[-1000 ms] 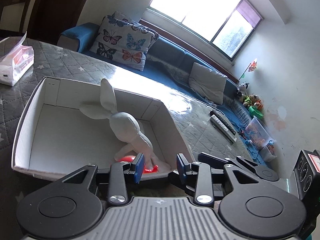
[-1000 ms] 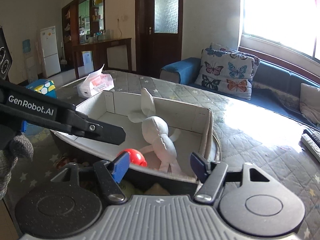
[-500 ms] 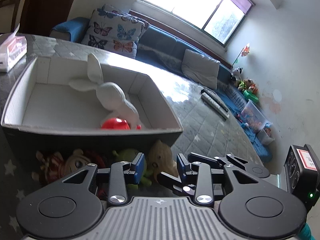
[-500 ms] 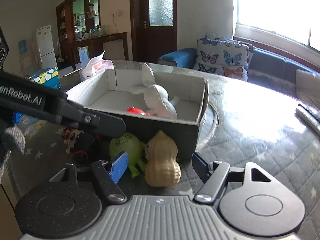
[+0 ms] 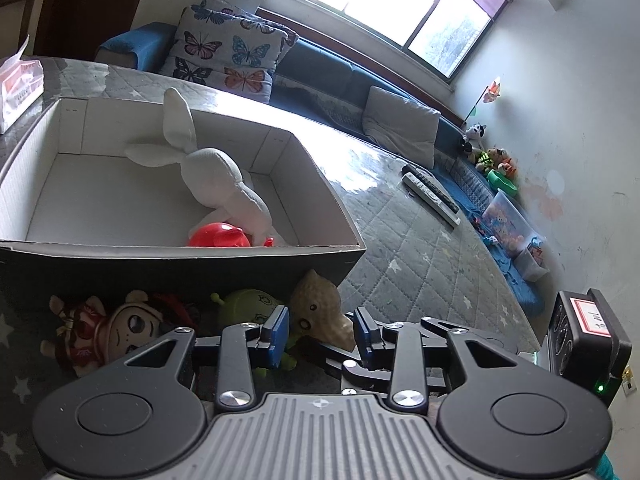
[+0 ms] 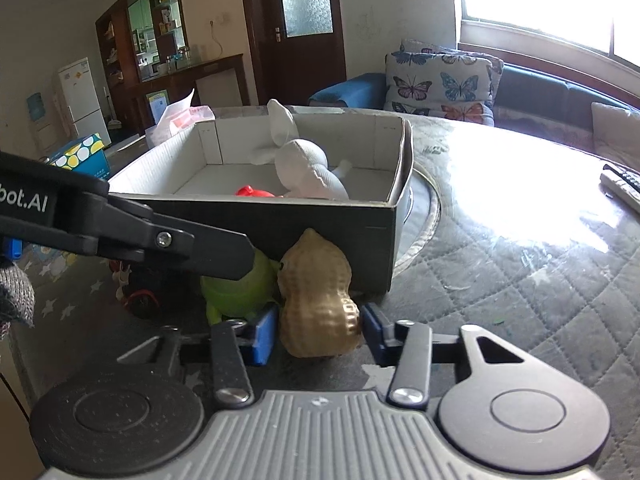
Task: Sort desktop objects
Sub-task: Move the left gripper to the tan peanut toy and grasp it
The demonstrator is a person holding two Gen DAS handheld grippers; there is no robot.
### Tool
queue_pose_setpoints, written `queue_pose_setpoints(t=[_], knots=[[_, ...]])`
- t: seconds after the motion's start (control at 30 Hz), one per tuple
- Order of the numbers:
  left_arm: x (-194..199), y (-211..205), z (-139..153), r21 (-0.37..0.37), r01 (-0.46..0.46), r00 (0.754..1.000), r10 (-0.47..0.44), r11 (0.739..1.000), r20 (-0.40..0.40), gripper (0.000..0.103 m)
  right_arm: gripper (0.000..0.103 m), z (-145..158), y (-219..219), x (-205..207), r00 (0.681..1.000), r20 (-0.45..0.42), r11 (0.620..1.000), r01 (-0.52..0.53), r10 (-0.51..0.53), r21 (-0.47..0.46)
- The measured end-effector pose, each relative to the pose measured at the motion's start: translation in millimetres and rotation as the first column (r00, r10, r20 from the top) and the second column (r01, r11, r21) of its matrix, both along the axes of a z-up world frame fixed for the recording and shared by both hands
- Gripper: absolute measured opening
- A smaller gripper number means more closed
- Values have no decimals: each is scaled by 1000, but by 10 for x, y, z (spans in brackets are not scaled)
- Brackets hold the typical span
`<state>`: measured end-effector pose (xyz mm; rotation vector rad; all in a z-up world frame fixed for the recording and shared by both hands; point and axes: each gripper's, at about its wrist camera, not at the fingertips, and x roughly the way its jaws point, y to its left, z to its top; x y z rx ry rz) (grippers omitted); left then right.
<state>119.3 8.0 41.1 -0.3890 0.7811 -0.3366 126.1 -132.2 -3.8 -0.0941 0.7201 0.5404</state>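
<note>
The right gripper (image 6: 320, 330) has its fingers spread around the peanut (image 6: 316, 300), touching or nearly so. The peanut stands on the table (image 6: 520, 280) against the box (image 6: 320, 216) wall, beside a green toy (image 6: 236, 292). The left gripper (image 5: 320, 330) hovers empty, half open, near the doll (image 5: 120, 328).

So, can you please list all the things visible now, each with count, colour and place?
box: 1, dark outside, white inside, on table
rabbit: 1, white, in box
red toy: 1, in box by rabbit
peanut: 1, tan, before box
green toy: 1, left of peanut
doll: 1, red-haired, before box
tissues: 1, white-red, behind box
remotes: 2, far table side
left gripper: open, above toys
right gripper: open, around peanut
</note>
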Motion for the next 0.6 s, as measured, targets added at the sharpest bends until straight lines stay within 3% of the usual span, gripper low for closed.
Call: queue_pose_setpoints(t=[0.6], knots=[[-69,-171,-112,-25,49,998,-50,998,-36,38,45,40,-182,-415,1000,-14,999,-3,2,-53]])
